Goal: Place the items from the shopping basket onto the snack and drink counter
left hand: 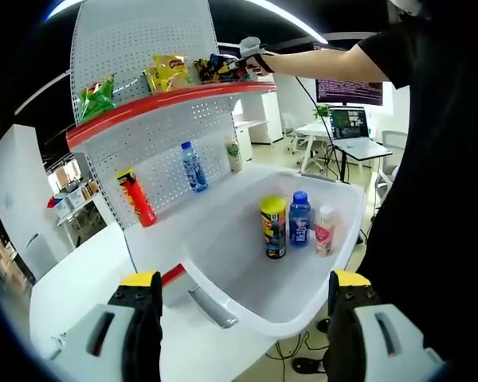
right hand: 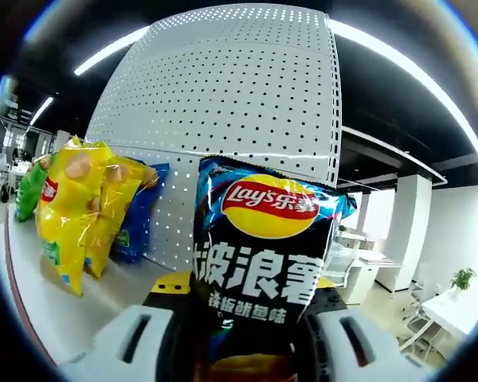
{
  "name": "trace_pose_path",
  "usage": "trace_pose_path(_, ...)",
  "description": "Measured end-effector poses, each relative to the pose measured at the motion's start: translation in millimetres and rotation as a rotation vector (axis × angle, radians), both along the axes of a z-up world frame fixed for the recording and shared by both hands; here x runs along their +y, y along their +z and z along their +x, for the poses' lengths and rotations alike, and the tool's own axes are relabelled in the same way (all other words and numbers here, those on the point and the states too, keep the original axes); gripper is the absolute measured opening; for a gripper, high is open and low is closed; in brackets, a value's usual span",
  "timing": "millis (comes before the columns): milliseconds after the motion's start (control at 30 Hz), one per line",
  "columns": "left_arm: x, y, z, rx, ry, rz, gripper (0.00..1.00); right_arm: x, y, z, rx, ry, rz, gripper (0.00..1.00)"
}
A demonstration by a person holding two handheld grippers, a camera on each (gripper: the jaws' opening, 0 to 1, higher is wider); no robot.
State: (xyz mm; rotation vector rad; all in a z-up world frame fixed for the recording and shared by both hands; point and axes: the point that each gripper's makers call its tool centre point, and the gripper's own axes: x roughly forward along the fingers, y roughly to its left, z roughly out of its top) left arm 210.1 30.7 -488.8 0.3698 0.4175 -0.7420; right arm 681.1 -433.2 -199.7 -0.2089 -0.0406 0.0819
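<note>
Black-blue Lay's bag (right hand: 259, 263); yellow chip bags (right hand: 84, 215); white perforated pegboard (right hand: 223, 95); shelf edge (left hand: 167, 102) red; far bag (right hand: 28, 187) probably green.

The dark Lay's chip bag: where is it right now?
The dark Lay's chip bag is upright between the right gripper jaws in the right gripper view, before the pegboard, right of the yellow chip bag.

A black short-sleeved shirt (left hand: 430, 159) is worn by the person. Grey bodies with black jaws capped in yellow are seen on each hand-held gripper (left hand: 243, 318).
</note>
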Motion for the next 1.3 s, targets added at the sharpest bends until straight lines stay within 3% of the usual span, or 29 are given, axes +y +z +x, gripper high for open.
trace_pose_path(267,-0.2,0.9,1.1,-0.001,0.0,-0.002,0.85,3.3,6.0,-0.1,-0.046,0.01,0.006,0.45)
trace_pose_path(467,0.3,2.0,1.4,-0.004,0.006,-0.013,0.86,1.6,-1.5,4.0,-0.061,0.024,0.075,0.45)
trace_pose_path(800,0.3,0.3,0.9,-0.001,0.003,-0.01,0.86,3.7,-9.2,6.4,-0.021,0.033,0.105,0.46)
trace_pose_path(1300,2.8,1.7,1.0,-0.001,0.009,-0.007,0.86,1.5,-17.3,6.5,0.027,0.018,0.066,0.59)
